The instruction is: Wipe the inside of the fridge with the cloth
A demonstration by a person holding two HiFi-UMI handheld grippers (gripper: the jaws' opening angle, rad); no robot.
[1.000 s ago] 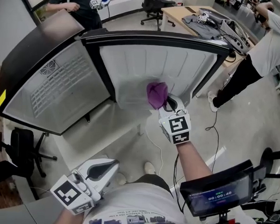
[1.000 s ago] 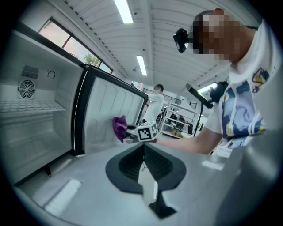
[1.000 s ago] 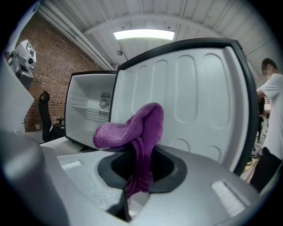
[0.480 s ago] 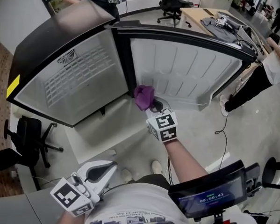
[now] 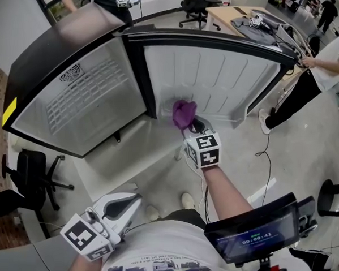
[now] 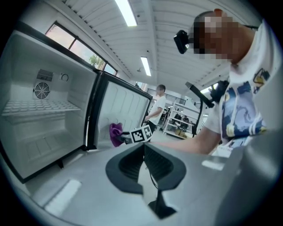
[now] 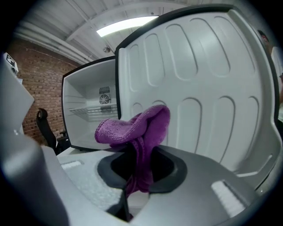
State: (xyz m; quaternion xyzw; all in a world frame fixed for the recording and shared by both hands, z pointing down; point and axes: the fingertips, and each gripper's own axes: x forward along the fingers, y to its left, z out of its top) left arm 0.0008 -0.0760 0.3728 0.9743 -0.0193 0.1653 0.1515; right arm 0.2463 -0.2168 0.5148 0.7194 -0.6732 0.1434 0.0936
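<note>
I am holding my right gripper [image 7: 137,176] with its jaws clamped on the purple cloth [image 7: 139,126]. The cloth is bunching above and ahead of the jaw tips and hanging down between them. Directly ahead of these jaws, the ribbed white liner of the open fridge door [image 5: 215,78] is facing me. I cannot tell whether the cloth is touching the liner. To the left of the jaws, the fridge [image 5: 86,96] is showing its white interior, with a wire shelf [image 7: 90,112] and a round fan grille [image 7: 104,99] on the back wall.

I am holding my left gripper [image 6: 143,152] low beside my body, well apart from the fridge. Its jaws are resting together with nothing between them.

A pale grey floor [image 5: 304,150] is spreading below both grippers, and a brick wall [image 7: 40,79] is standing left of the fridge. An office chair [image 5: 28,176] is sitting near that side. Beyond the door, a desk [image 5: 232,16] is carrying items too small to identify. A person [image 5: 326,61] to the right is being cut off by the frame edge. The digits on the screen [image 5: 255,236] near my body are too small to read
</note>
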